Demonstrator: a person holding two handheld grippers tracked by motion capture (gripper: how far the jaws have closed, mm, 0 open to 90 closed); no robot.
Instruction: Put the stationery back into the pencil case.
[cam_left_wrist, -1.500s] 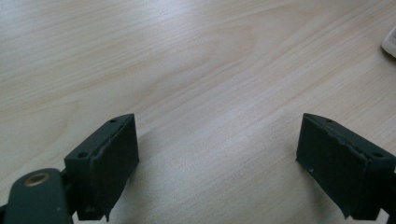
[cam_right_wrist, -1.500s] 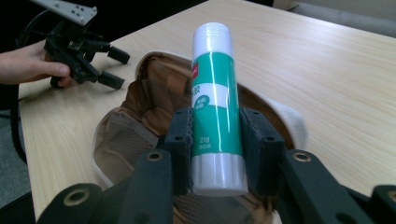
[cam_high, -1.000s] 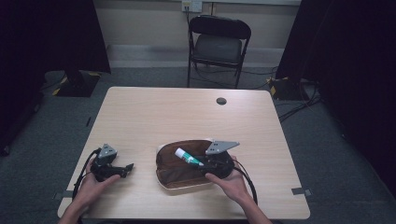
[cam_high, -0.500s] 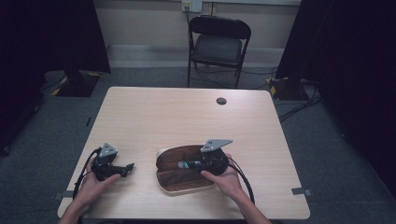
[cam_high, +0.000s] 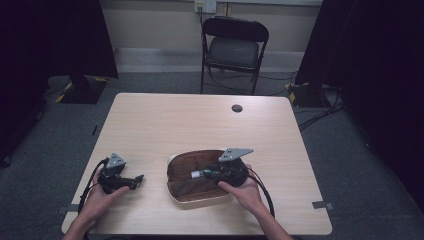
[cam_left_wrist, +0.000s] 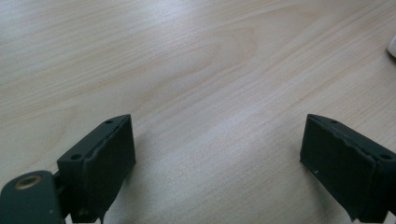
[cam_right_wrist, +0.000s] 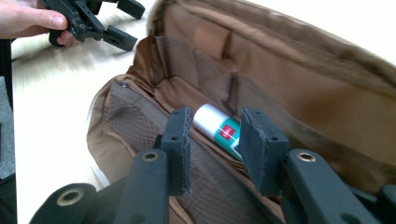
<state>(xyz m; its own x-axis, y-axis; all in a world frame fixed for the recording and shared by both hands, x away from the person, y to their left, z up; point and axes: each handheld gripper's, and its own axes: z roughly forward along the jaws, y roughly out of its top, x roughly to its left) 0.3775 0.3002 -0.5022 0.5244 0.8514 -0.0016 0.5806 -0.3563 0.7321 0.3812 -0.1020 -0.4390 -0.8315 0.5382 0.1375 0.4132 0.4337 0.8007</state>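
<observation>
The white and green tube (cam_right_wrist: 223, 132) lies inside the open brown pouch (cam_high: 186, 176), on the near part of the table (cam_high: 200, 125). My right gripper (cam_right_wrist: 215, 140) is over it; its jaws have just been opening a little, with the tube between them, and I cannot tell if the pads press it. My left gripper (cam_left_wrist: 219, 154) rests wide open on bare wood, holding nothing.

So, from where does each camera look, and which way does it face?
High view: above the person's side, looking forward and down at the table; forearms and both hands show.
Left gripper view: on the left gripper, facing bare tabletop; open jaws.
Right gripper view: on the right gripper, facing the brown pouch and tube.
Shared: pouch, tube.
</observation>
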